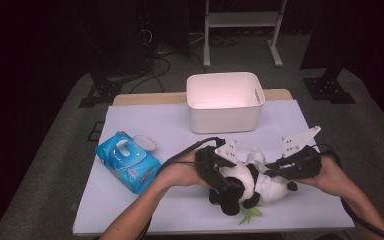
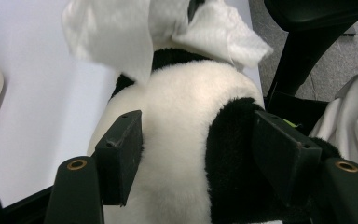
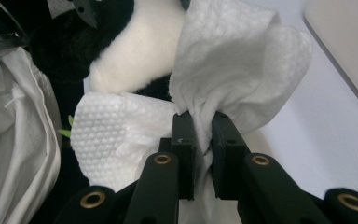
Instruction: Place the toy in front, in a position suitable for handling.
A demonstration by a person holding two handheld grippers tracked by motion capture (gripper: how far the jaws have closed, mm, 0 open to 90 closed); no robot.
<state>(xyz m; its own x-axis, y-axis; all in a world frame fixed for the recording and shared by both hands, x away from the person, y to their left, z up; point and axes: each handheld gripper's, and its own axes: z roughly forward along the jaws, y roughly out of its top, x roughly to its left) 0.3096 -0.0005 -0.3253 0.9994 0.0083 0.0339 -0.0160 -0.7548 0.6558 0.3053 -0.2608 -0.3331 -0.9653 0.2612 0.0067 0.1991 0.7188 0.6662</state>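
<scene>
The left gripper (image 2: pixel 198 156) hugs the toy panda (image 1: pixel 247 185); the right gripper (image 3: pixel 199 135) pinches a wipe (image 3: pixel 233 65) at its three o'clock side. Wiping looks underway, not finished.

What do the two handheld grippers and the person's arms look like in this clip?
Both grippers are black. The left gripper and the right gripper each carry a light grey three-cornered plate with small holes on top and trail a black cable. Close up, the jaws are flat, rectangular black pads on arms with brass-coloured ringed holes. The forearms are bare, with no sleeves in view.
</scene>
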